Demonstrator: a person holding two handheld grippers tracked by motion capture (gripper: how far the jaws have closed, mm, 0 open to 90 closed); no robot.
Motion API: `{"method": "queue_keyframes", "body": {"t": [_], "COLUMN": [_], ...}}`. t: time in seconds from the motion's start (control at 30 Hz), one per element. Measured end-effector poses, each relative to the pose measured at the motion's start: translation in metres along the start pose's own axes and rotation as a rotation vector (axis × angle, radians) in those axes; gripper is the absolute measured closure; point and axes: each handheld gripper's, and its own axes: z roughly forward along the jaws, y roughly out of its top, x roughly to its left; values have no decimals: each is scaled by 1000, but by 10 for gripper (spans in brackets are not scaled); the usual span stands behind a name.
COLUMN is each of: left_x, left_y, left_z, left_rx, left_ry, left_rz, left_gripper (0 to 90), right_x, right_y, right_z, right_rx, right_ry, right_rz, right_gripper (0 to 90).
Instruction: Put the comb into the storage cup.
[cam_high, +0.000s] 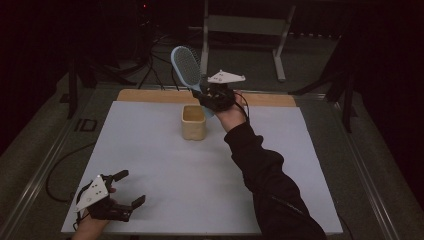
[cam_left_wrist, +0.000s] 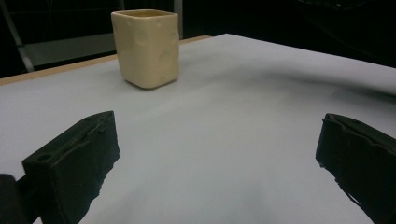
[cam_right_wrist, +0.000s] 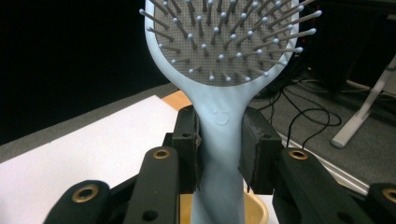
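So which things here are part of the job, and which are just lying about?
Part of the job:
- hairbrush, clamped by its handle in the right gripper
- cup, just below the brush handle

Just about:
- left gripper, open and idle at the table's near corner
- cables on the floor
- white stand behind the table

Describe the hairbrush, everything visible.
The hairbrush is pale blue, plastic by its look, with an oval paddle head and a grey pad of ball-tipped bristles. A small embossed mark sits on the neck. The right gripper has its jaws shut on the neck, holding it head-up in the air, tilted, above the cream cup at the far side of the white mat. The handle's lower end points down at the cup's opening.
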Motion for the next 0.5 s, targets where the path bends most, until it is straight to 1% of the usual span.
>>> {"method": "queue_keyframes", "body": {"t": [0.07,0.1,0.17,0.2,0.37,0.43,0.5], "left_x": [0,0,0,0,1,1,1], "left_y": [0,0,0,0,0,0,-1], "left_z": [0,0,0,-1,-1,-1,-2], "left_rx": [0,-1,-2,-1,-5,-5,-7], "left_ry": [0,1,0,0,1,0,0], "left_rz": [-1,-1,-3,-2,-6,-5,-8], "left_gripper": [0,0,0,0,0,0,0], "right_x": [0,0,0,-1,-3,-4,-5], "right_y": [1,1,1,1,1,1,0], "right_z": [2,5,8,10,20,24,27], "right_rx": [-5,-24,-45,-53,-69,-75,-86], "right_ry": [0,1,-14,-11,-19,-13,-10], "right_rz": [1,10,15,25,40,54,57], "right_gripper": [704,704,704,704,704,704,704]}}
